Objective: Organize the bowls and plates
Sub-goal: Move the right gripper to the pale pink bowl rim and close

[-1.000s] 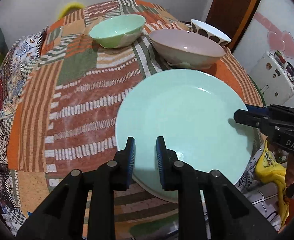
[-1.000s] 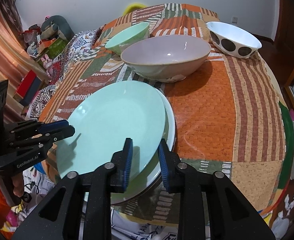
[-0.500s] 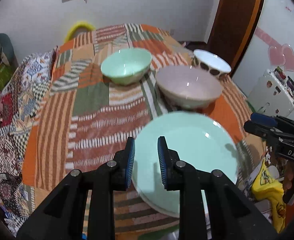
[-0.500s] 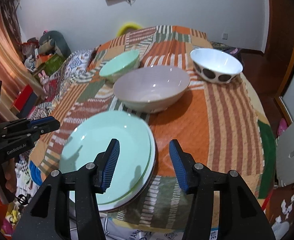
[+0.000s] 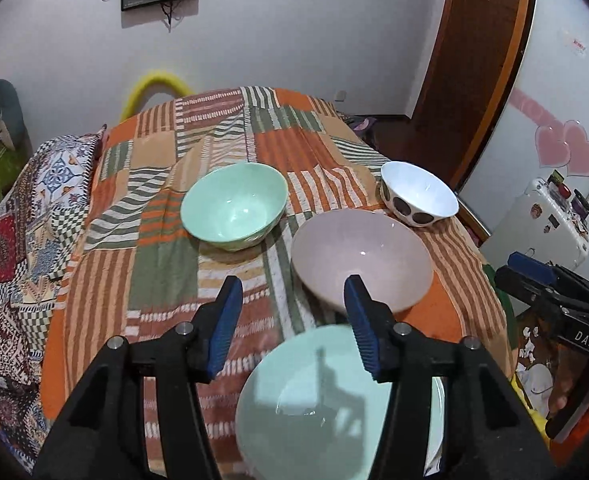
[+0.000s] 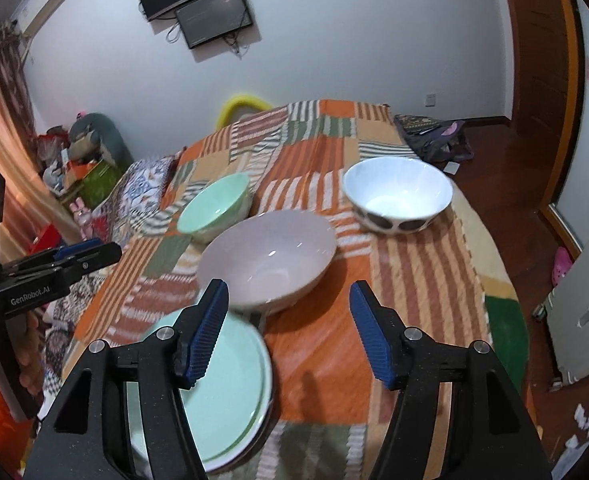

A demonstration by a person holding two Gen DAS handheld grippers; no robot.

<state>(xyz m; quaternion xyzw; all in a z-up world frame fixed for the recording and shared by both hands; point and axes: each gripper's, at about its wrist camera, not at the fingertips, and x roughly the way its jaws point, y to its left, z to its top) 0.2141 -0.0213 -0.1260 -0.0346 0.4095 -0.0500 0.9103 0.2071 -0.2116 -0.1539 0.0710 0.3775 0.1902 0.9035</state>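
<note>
Mint plate [image 6: 230, 392] atop a stack, three empty bowls [image 5: 361, 258] behind, both grippers' just-opened jaws parted, gripping nothing

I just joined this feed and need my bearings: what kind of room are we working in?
Most likely a bedroom in a home. The dishes sit on a patchwork bedspread rather than a table, a screen is mounted on the wall, and stuffed toys are piled in the far corner.

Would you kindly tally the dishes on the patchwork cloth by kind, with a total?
Bowls: 3 (green bowl, pink bowl, white spotted bowl)
Plates: 2 (green plate stacked on a white plate)
Total: 5
</note>
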